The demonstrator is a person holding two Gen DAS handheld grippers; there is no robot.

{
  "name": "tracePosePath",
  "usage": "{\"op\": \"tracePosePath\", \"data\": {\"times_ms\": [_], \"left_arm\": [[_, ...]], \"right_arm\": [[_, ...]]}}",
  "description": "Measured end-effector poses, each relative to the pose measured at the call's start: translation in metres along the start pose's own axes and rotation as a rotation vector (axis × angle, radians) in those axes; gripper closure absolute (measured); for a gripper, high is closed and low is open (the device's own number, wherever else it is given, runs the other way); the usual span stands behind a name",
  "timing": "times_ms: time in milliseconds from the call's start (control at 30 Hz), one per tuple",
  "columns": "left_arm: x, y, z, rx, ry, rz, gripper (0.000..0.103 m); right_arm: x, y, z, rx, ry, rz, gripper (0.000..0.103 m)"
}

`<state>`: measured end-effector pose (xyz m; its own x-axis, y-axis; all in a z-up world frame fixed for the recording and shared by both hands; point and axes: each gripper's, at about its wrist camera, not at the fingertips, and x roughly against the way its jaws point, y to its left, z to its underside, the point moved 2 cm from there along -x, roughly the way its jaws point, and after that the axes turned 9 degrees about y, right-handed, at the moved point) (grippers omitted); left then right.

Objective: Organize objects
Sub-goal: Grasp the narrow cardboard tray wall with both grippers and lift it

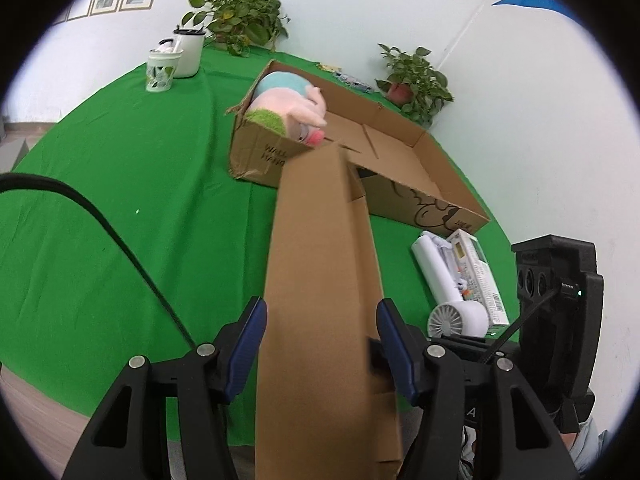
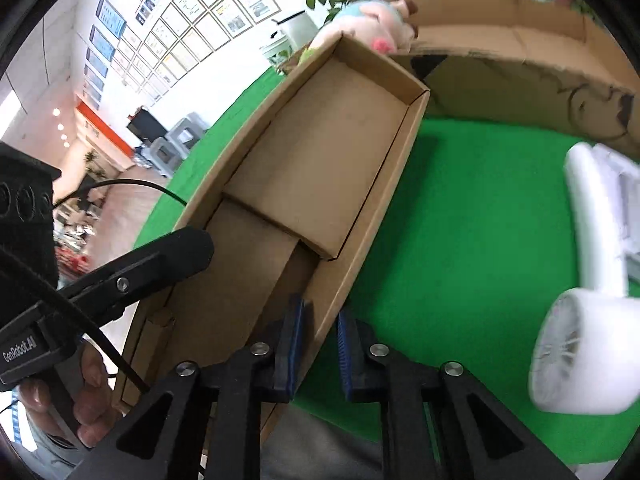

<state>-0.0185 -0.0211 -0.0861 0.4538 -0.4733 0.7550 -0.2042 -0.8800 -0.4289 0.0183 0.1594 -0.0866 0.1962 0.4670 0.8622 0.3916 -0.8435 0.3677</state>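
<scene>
A long narrow open cardboard box [image 1: 320, 240] is held up over the green table [image 1: 120, 200]. My left gripper [image 1: 320, 312] is shut on it, one blue pad pressed against each long side. In the right wrist view the box's bare inside [image 2: 328, 140] shows, and my right gripper [image 2: 320, 308] is shut on its near right wall, one pad inside and one outside. A large open cardboard box [image 1: 400, 120] stands behind, with a pink and blue plush toy [image 1: 296, 108] in its left end. The toy [image 2: 372, 20] also peeks over the narrow box's far end.
A white handheld fan [image 1: 452, 312] and a white packet [image 1: 476, 268] lie right of the narrow box; the fan [image 2: 580, 348] is close to my right gripper. A patterned cup [image 1: 162, 68], a white jar [image 1: 188, 52] and two potted plants [image 1: 240, 16] stand at the back.
</scene>
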Motion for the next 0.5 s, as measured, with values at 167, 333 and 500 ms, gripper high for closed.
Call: {"op": "tracePosePath", "data": {"times_ms": [167,333,500], "left_arm": [[-0.007,-0.014,-0.007,-0.052,0.021,0.001,0.048],[-0.025,-0.022,0.0,-0.061,0.088,-0.019,0.048],[-0.028,-0.017,0.01,-0.026,0.106,-0.08,0.048]], "right_arm": [[0.022,-0.001,-0.012,0.005,-0.008,0.163,0.09],[0.023,-0.02,-0.011,-0.063,0.012,0.129,0.046],[0.021,-0.022,-0.011,-0.024,0.016,0.15,0.045]]}}
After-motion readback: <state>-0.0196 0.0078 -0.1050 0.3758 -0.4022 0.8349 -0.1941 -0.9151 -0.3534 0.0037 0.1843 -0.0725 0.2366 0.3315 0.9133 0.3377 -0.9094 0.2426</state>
